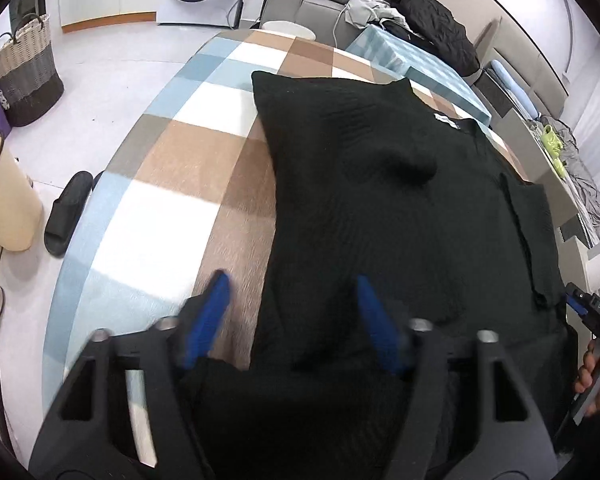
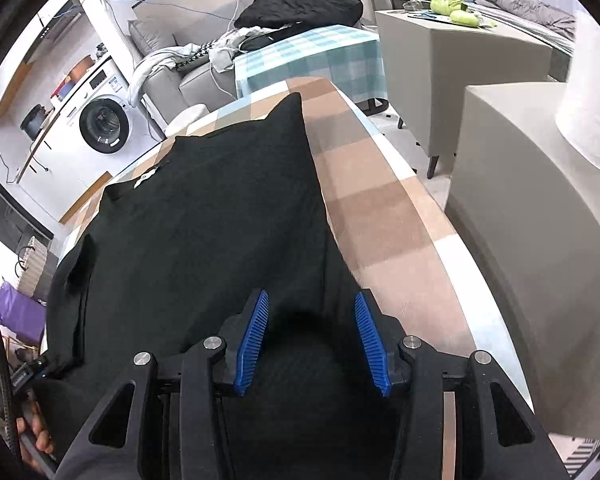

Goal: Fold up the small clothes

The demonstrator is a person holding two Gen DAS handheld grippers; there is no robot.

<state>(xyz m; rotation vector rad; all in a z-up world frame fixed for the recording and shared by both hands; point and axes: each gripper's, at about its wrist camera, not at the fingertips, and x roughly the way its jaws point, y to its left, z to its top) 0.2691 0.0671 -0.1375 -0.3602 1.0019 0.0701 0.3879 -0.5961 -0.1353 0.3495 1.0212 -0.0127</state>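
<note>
Your black top (image 1: 380, 208), a fine ribbed knit with a small white neck label, lay spread on the checked brown, white and blue cloth (image 1: 172, 208). Your left gripper (image 1: 292, 292) pointed steeply down over its near hem, ridged blue pads partly apart, pinching nothing. Your right gripper (image 2: 311, 308) matched it, fabric bulging loosely between its pads.
</note>
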